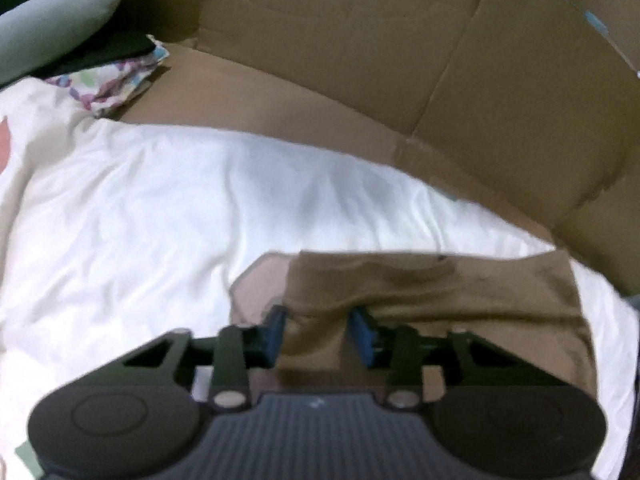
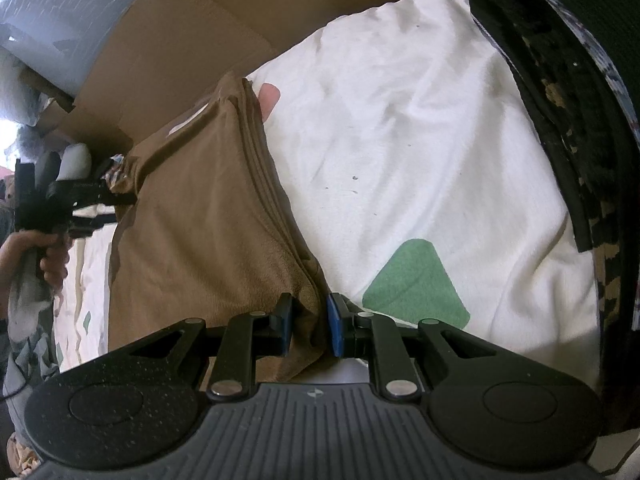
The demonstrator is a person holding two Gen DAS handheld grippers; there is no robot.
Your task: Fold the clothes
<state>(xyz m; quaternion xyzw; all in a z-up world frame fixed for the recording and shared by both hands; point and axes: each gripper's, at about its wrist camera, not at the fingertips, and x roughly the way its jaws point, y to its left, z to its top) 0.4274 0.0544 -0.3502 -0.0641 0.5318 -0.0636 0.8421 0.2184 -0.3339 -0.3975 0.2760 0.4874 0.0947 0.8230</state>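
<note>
A brown garment (image 1: pixel 432 304) lies folded on a white sheet (image 1: pixel 140 216). In the left wrist view my left gripper (image 1: pixel 318 334) has its blue pads around the garment's near edge, with cloth between them. In the right wrist view the same brown garment (image 2: pixel 208 236) stretches away from me, and my right gripper (image 2: pixel 310 328) is shut on its near corner. The left gripper (image 2: pixel 72 208) shows at the far left of that view, held by a hand, at the garment's other end.
Flattened cardboard (image 1: pixel 400 60) lies beyond the sheet. A grey pillow (image 1: pixel 52 20) and patterned cloth (image 1: pixel 116 80) sit at the far left. A dark camouflage fabric (image 2: pixel 568 120) borders the sheet (image 2: pixel 420 140) on the right. The sheet has a green patch (image 2: pixel 416 286).
</note>
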